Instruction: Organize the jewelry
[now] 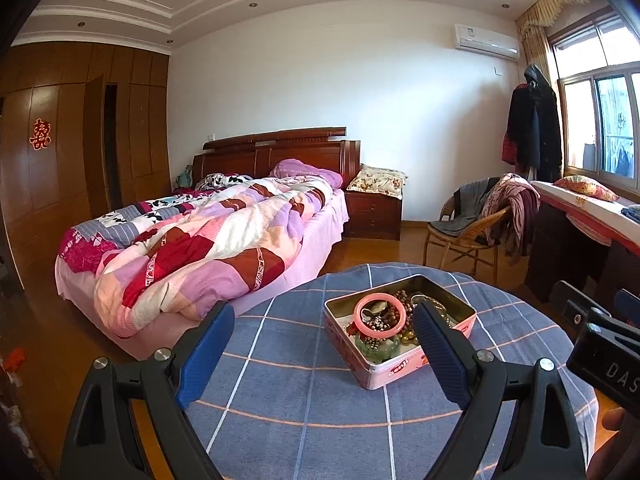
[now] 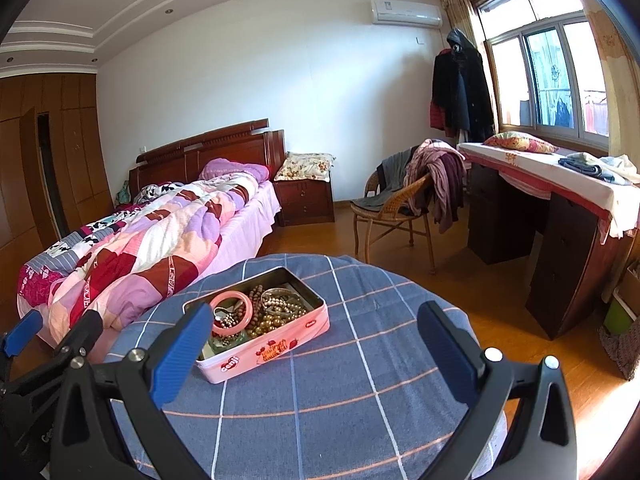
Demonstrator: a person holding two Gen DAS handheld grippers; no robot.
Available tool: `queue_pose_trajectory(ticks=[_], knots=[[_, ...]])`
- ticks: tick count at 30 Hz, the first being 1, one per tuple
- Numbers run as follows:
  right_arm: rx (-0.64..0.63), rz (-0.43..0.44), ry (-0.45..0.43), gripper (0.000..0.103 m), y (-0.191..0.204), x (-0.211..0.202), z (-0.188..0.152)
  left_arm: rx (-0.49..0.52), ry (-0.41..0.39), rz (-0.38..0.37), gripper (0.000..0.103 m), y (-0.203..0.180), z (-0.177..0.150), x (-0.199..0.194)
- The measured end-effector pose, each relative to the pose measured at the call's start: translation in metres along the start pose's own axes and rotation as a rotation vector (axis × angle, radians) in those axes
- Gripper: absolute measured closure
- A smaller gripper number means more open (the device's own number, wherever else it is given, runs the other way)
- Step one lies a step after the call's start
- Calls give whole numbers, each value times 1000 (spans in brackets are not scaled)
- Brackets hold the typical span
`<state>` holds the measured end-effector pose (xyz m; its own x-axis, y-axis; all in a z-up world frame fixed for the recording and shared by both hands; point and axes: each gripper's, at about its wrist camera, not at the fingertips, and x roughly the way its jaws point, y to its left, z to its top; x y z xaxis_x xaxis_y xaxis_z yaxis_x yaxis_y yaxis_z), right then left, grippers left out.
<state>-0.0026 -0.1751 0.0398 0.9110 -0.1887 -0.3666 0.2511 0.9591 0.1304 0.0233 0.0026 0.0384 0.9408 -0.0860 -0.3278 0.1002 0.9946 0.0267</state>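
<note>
A pink open tin box (image 1: 380, 368) (image 2: 280, 344) stands on a round table with a blue checked cloth (image 1: 304, 396) (image 2: 360, 380). Inside lie a pink bangle (image 1: 379, 315) (image 2: 231, 312), brown bead strings (image 1: 400, 300) (image 2: 256, 300) and a pearl necklace (image 2: 280, 308). My left gripper (image 1: 324, 344) is open and empty, held above the table just short of the box, which sits toward its right finger. My right gripper (image 2: 316, 348) is open and empty, to the right of the left one, with the box near its left finger.
A bed with a patchwork quilt (image 1: 200, 248) (image 2: 140, 248) stands left of the table. A wicker chair draped with clothes (image 1: 476, 220) (image 2: 404, 196) and a dark desk (image 2: 560, 232) under the window stand to the right. The floor is wood.
</note>
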Motion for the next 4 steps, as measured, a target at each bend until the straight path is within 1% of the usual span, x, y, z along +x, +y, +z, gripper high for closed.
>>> queue_pose_trajectory(ticks=[4], knots=[[7, -32, 27, 0, -5, 7, -2, 15, 33, 34, 12, -2, -2, 8]])
